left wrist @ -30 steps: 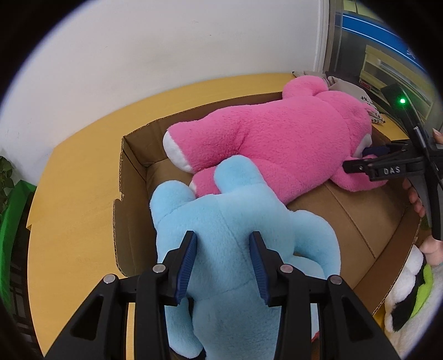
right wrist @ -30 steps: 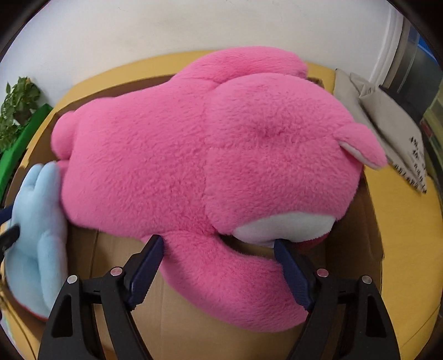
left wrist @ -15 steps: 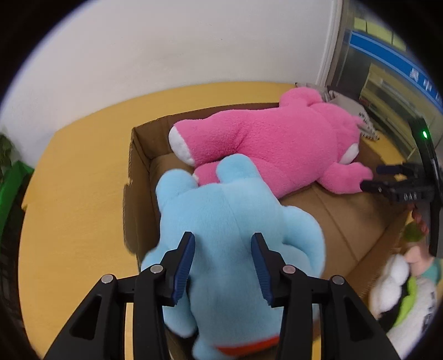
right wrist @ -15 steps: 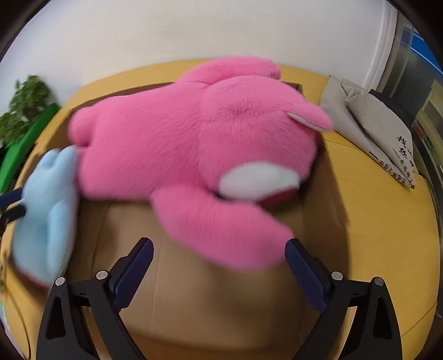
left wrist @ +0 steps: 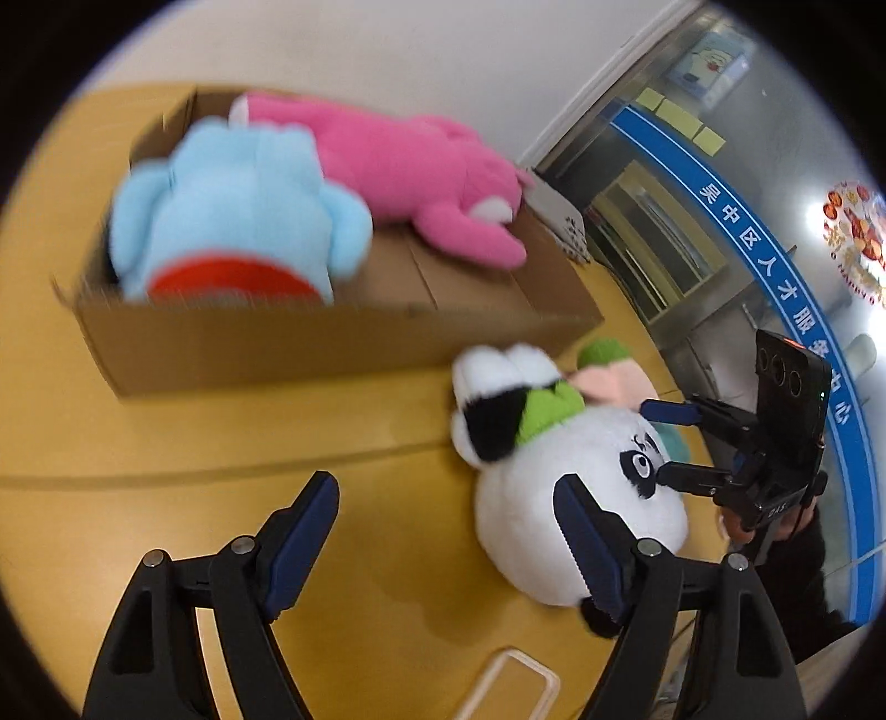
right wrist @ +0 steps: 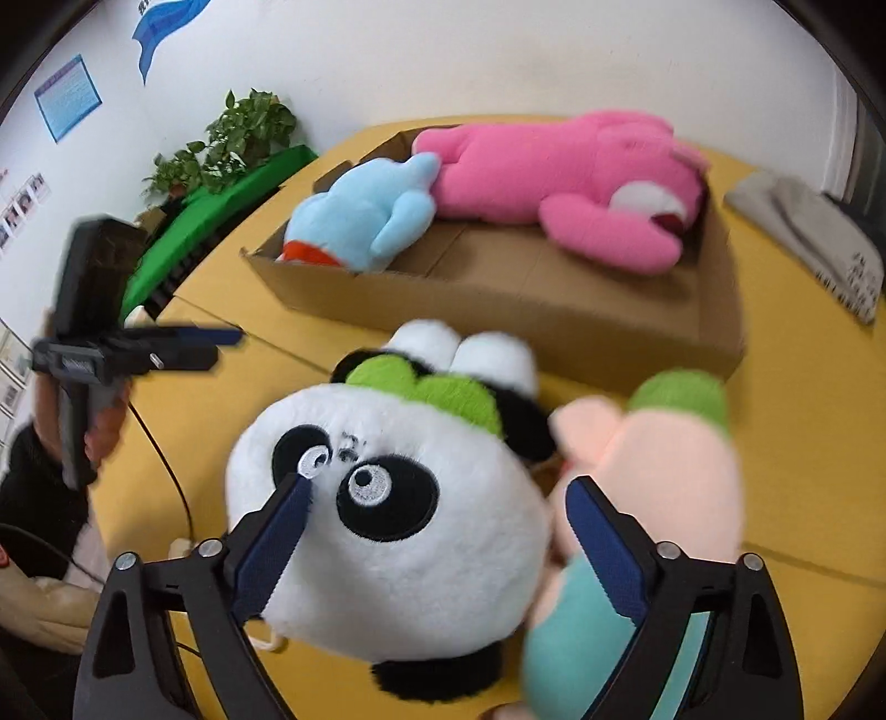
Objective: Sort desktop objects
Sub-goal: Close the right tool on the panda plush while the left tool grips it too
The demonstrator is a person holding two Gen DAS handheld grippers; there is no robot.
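The place looked like an office or public service centre. A glass partition point(left wrist: 692, 221) ran along the right of the left wrist view, carrying a blue band point(left wrist: 775, 266) of white Chinese characters, yellow sticky notes point(left wrist: 681, 119) and a round decal point(left wrist: 855, 243). In the right wrist view, white walls at upper left held a framed blue notice point(right wrist: 67, 95) and a blue poster point(right wrist: 160, 27); a potted plant point(right wrist: 227, 144) stood behind a green strip point(right wrist: 221, 205). A yellow-orange tabletop point(right wrist: 803, 343) filled the middle of both views.
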